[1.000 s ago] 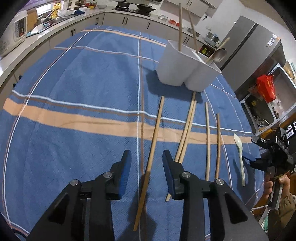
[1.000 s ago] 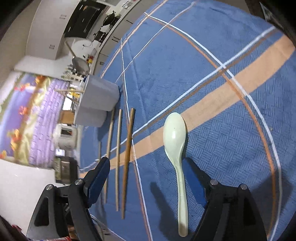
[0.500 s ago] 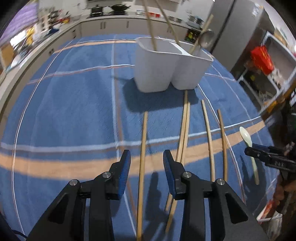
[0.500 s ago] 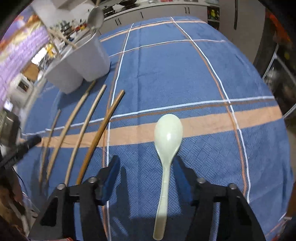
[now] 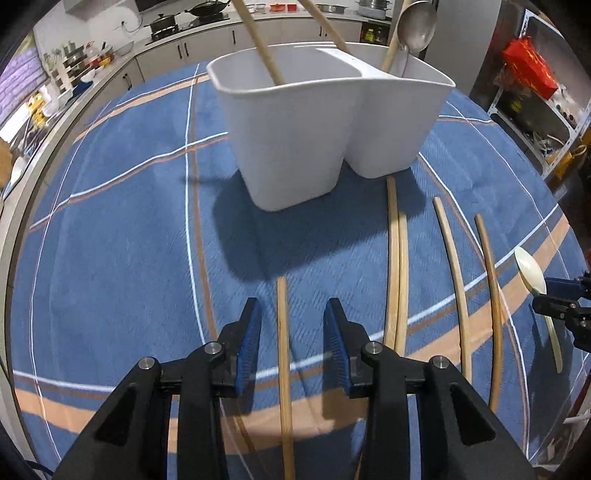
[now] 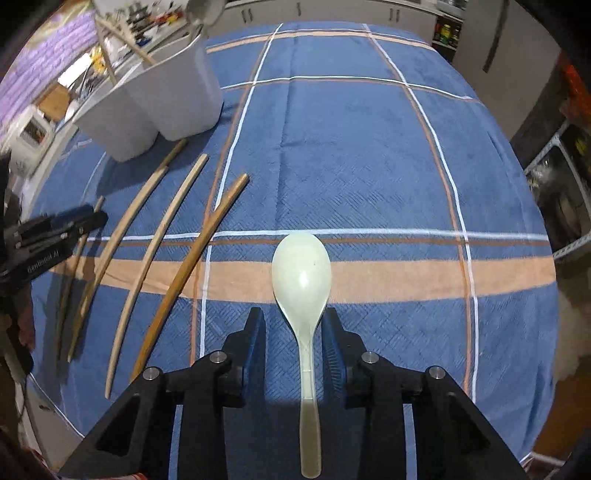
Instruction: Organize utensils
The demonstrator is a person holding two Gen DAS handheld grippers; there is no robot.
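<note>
Since a second ago the left gripper (image 5: pixel 291 317) has come much closer to the white holder (image 5: pixel 325 125), which now fills the far middle of its view. Its jaws are spread as before, and a chopstick (image 5: pixel 284 369) lies between them on the blue cloth (image 5: pixel 110 258), clear of both pads. This stick runs near to far, its far tip pointing at the holder's shadow.

To its right lie four more chopsticks, all with long axes near to far: a touching pair (image 5: pixel 397 266) whose far ends reach the holder's base, then a pale one (image 5: pixel 454 280), then a darker one (image 5: pixel 491 295).

The holder has two compartments: two chopsticks lean in the left one, a metal spoon (image 5: pixel 417 26) stands in the right.

Farthest right, the right gripper (image 6: pixel 293 325) has swung round, so the pale green spoon (image 6: pixel 301 277) now lies straight along its view, bowl far, handle near. Its jaws were wide apart a second ago; they are closing, with the spoon's neck between the pads. The right pad lies at the spoon's edge, the left pad stands clear.
</note>
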